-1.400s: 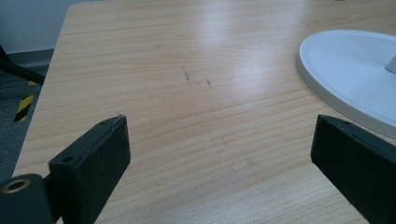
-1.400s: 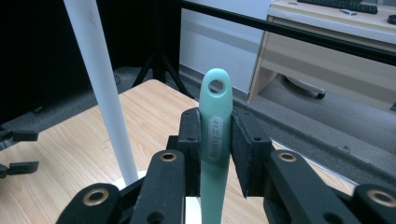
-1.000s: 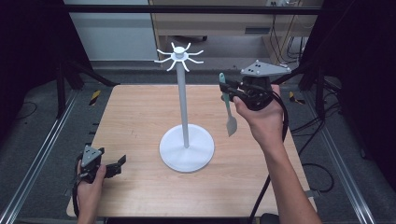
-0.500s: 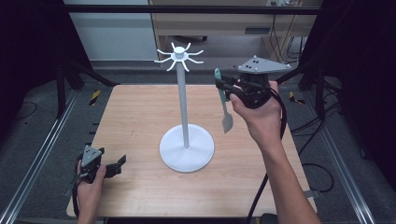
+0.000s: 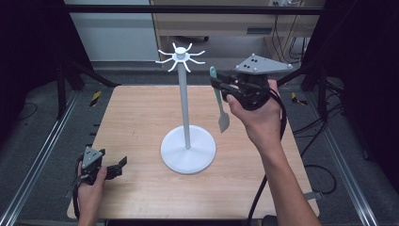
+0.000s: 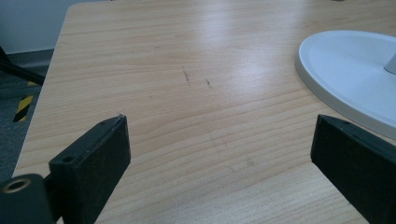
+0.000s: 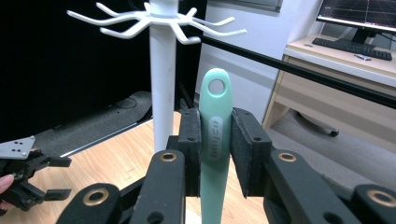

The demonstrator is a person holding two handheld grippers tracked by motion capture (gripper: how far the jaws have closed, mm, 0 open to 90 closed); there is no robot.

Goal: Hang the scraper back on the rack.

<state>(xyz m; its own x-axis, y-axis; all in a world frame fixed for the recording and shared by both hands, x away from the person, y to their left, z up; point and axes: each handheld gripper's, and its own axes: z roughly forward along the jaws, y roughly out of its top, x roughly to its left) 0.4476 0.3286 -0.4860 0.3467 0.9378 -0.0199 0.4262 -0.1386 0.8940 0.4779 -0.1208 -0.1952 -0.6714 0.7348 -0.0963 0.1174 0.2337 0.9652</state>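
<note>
- Between the two black jaws of the right gripper (image 7: pixel 215 154) sits a mint-green spatula (image 7: pixel 215 140), pinched at its handle with the hanging hole poking up above the pads.
- From above, that spatula (image 5: pixel 219 101) hangs nearly upright from the right gripper (image 5: pixel 222 84), grey blade down, well clear of the table (image 5: pixel 136 117).
- Its handle tip is just beside the hooks of the white stand (image 5: pixel 182 101) — near one prong, though I cannot tell whether it touches.
- The stand's pole rises from a round white base at the middle of the table, with the ring of hooks at the top.
- The right hand (image 5: pixel 256 117) wraps the gripper body, a grey three-cornered plate on top.
- Down at the near left corner, the left gripper (image 5: pixel 120 165) rests low over the wood in the left hand (image 5: pixel 89 186), jaws spread wide — nothing between them.
- Its own view shows bare wood grain between the jaws and the edge of the stand's base (image 6: pixel 345 74) off to one side.
</note>
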